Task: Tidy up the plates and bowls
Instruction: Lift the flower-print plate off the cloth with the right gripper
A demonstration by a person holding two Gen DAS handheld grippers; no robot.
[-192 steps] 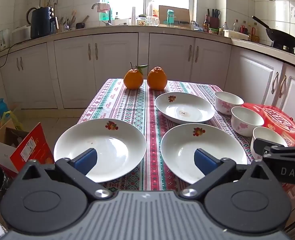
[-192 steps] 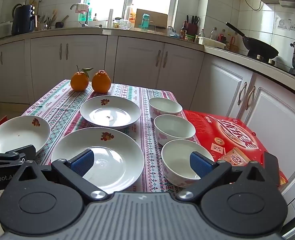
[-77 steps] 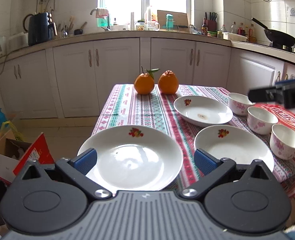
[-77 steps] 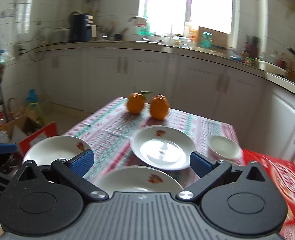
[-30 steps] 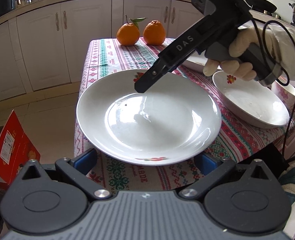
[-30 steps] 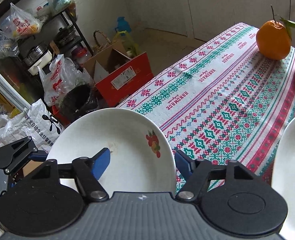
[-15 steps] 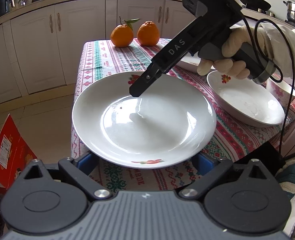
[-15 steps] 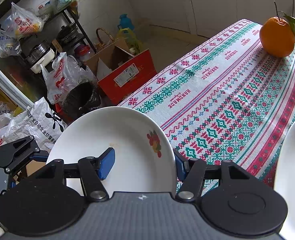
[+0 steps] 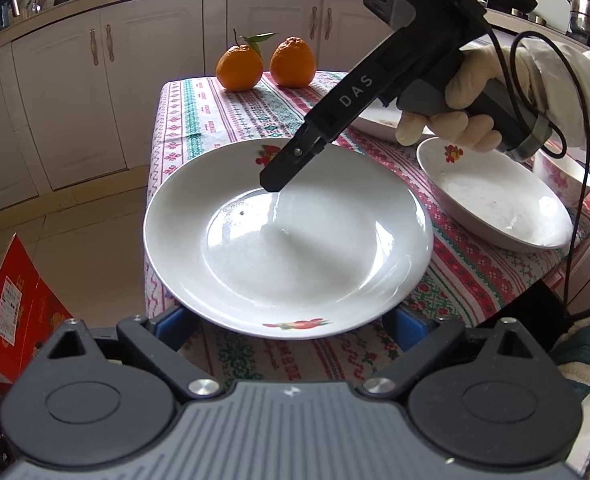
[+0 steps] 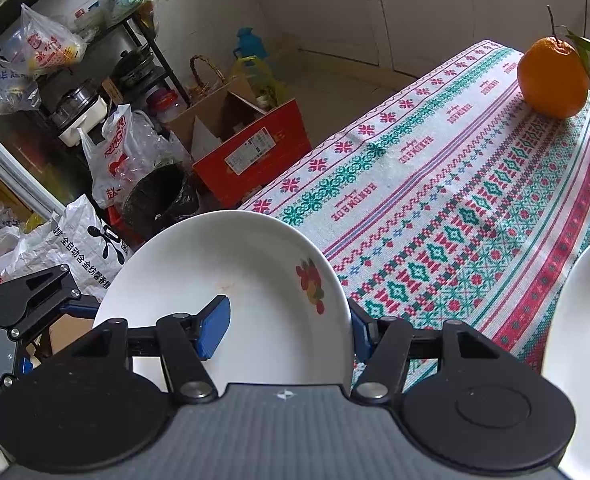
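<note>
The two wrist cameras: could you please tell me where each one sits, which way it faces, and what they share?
Left wrist: on the left tongs, facing across the table toward the cabinets; its open blue pads flank the white plate, and the gloved right hand shows.
Right wrist: on the right tongs, facing down and leftward toward the floor clutter; its pads straddle the plate's rim.
Shared: the plate, the stemmed orange, the tablecloth.

On the tabletop (image 9: 199, 120), a plate (image 9: 287, 240) lies before me, two oranges (image 9: 267, 64) behind it, another plate (image 9: 495, 196) right.
</note>
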